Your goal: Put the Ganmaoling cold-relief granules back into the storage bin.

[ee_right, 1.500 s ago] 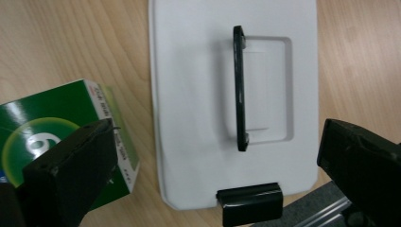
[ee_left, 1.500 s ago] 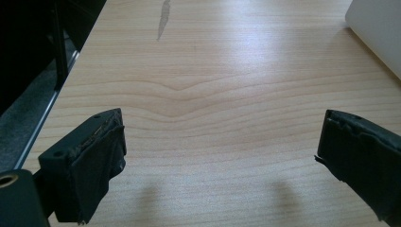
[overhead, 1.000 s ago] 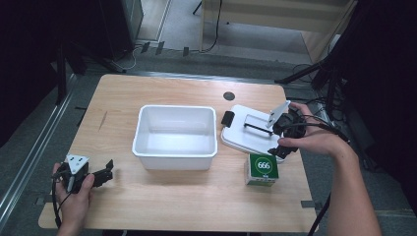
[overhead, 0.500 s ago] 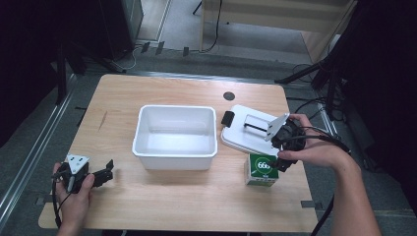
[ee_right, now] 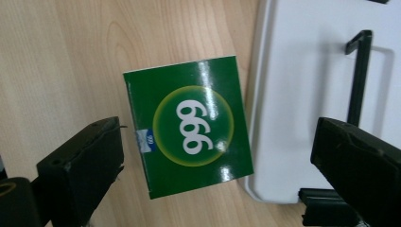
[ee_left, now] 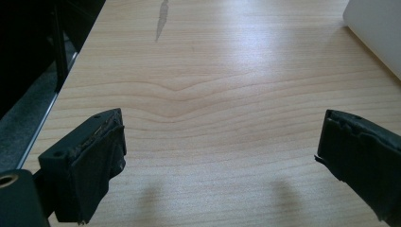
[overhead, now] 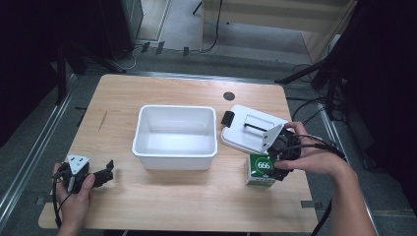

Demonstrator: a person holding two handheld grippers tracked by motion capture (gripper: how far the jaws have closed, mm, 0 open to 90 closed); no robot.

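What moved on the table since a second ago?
The right gripper came down from over the white lid toward the person and now hangs above the green box, jaws open on either side, not gripping it. The left gripper, the white bin, the lid and the box stayed put.

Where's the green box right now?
High view: the green box stands near the table's right front, just in front of the white lid, under the right gripper.

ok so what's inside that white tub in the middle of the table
Nothing shows inside the white tub: its pale floor looks bare in the high view. The near wall hides a thin strip of floor just behind it.
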